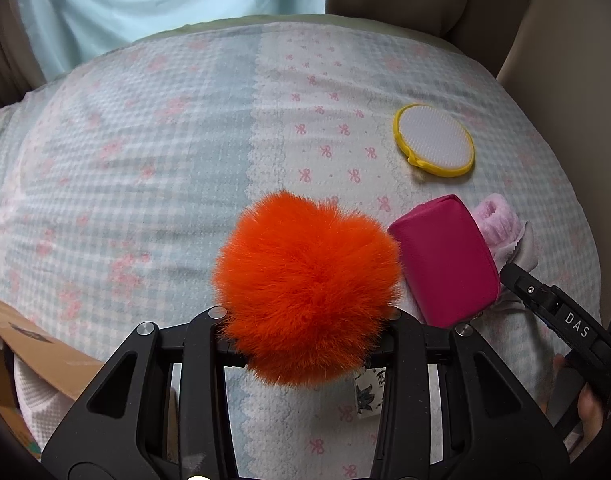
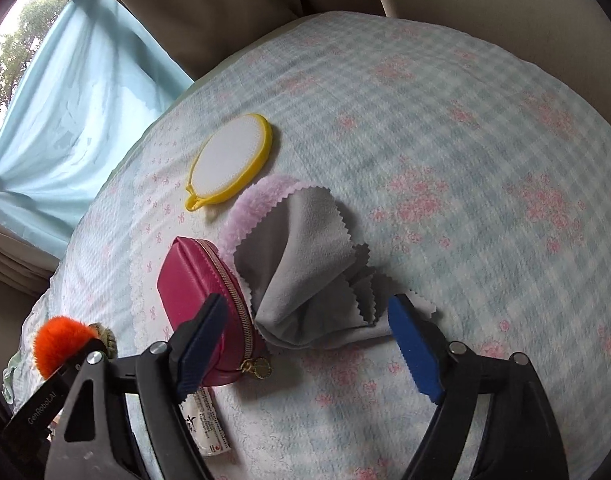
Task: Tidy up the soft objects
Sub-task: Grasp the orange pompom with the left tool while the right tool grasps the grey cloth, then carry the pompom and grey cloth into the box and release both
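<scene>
A: What is the left gripper (image 1: pixel 305 320) doing?

B: Its jaws are closed on the orange pom-pom (image 1: pixel 307 294), whose fur hides both fingertips. In the right wrist view the same pom-pom (image 2: pixel 63 342) shows at the far left edge, clamped in that tool above the bedspread (image 2: pixel 445 160).

A: And the right gripper (image 2: pixel 311 344)?

B: Its jaws stand wide apart, gripping nothing. The blue pads (image 2: pixel 415 350) sit either side of the near end of the grey cloth (image 2: pixel 305 264); the left pad overlaps the zip edge of the magenta pouch (image 2: pixel 203 300) in the picture, though I cannot tell whether it touches.

A: Where do the soft things lie?

B: All on the checked bedspread with pink bows. The grey cloth, with pinked edges, is bunched up just right of the pouch and touching it. A pink fluffy piece (image 2: pixel 249 208) lies under the far side of the cloth. Beyond that, apart from the others, is a yellow-rimmed oval pad (image 2: pixel 229 162) with a white face.

A: Anything else?

B: A small white packet (image 2: pixel 207 420) with print lies near the pouch's near end, partly under the gripper. In the left wrist view a cardboard box (image 1: pixel 37 344) shows at the near left, and a pale blue curtain (image 1: pixel 165 8) hangs beyond the bed.
</scene>
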`<state>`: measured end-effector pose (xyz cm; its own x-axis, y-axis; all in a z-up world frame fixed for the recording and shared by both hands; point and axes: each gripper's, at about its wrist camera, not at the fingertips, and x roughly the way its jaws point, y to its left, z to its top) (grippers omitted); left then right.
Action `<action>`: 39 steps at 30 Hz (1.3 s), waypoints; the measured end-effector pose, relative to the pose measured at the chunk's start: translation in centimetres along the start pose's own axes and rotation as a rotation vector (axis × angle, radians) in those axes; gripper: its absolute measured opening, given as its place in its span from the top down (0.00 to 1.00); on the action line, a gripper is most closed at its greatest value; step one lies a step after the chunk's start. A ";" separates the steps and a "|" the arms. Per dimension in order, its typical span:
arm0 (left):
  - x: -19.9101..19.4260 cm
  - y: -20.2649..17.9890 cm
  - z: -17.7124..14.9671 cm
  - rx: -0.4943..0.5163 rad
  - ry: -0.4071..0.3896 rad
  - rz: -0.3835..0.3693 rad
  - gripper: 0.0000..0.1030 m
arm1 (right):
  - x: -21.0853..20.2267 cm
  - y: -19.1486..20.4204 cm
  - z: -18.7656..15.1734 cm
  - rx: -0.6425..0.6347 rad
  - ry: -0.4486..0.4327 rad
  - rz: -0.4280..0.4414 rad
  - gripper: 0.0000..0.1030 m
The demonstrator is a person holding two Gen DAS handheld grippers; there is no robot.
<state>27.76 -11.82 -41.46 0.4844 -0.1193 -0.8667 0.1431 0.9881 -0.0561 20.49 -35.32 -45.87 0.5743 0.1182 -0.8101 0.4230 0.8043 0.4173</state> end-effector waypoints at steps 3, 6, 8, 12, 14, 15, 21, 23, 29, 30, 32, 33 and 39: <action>0.4 0.0 0.2 0.003 0.005 -0.002 0.68 | 0.9 -0.3 0.1 -0.011 0.035 -0.041 0.23; 0.6 0.0 0.3 0.004 0.007 -0.004 0.68 | 1.4 -0.5 0.2 -0.033 0.037 -0.064 0.27; 0.8 0.0 0.3 0.005 0.009 -0.004 0.68 | 1.5 0.2 0.1 -0.081 0.038 -0.100 0.41; 1.0 -0.1 0.4 0.005 0.014 -0.007 0.68 | 2.1 0.9 0.0 -0.152 0.051 -0.116 0.75; 1.0 -0.2 0.4 0.005 0.014 -0.008 0.68 | 2.3 0.6 0.1 -0.144 0.048 -0.106 0.82; 1.0 -0.2 0.5 0.006 0.013 -0.009 0.68 | 2.3 0.5 0.1 -0.141 0.047 -0.102 0.85; 0.7 -0.3 0.5 0.006 0.009 -0.012 0.68 | 1.3 -0.5 0.7 -0.092 0.030 -0.010 0.90; 0.5 -0.4 0.6 0.008 0.006 -0.012 0.68 | 0.7 -0.7 0.9 -0.061 0.023 0.022 0.91; -1.0 -0.7 0.8 0.011 -0.015 -0.015 0.68 | -1.9 -0.6 1.8 -0.036 -0.027 0.078 0.92; -1.4 -0.8 0.8 0.010 -0.019 -0.016 0.68 | -2.5 -0.5 2.0 -0.038 -0.037 0.084 0.92; -2.5 -0.8 1.0 0.004 -0.034 -0.022 0.68 | -3.8 -0.2 2.4 -0.042 -0.058 0.098 0.92; -3.2 -0.9 1.1 0.002 -0.043 -0.024 0.68 | -4.6 0.0 2.6 -0.045 -0.069 0.108 0.92; -9.6 -0.9 2.0 -0.023 -0.105 -0.047 0.68 | -10.7 2.5 3.9 -0.096 -0.133 0.163 0.92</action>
<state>24.74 -11.73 -32.14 0.5653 -0.1741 -0.8063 0.1483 0.9830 -0.1082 18.10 -36.85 -34.57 0.7197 0.1784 -0.6709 0.2522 0.8332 0.4921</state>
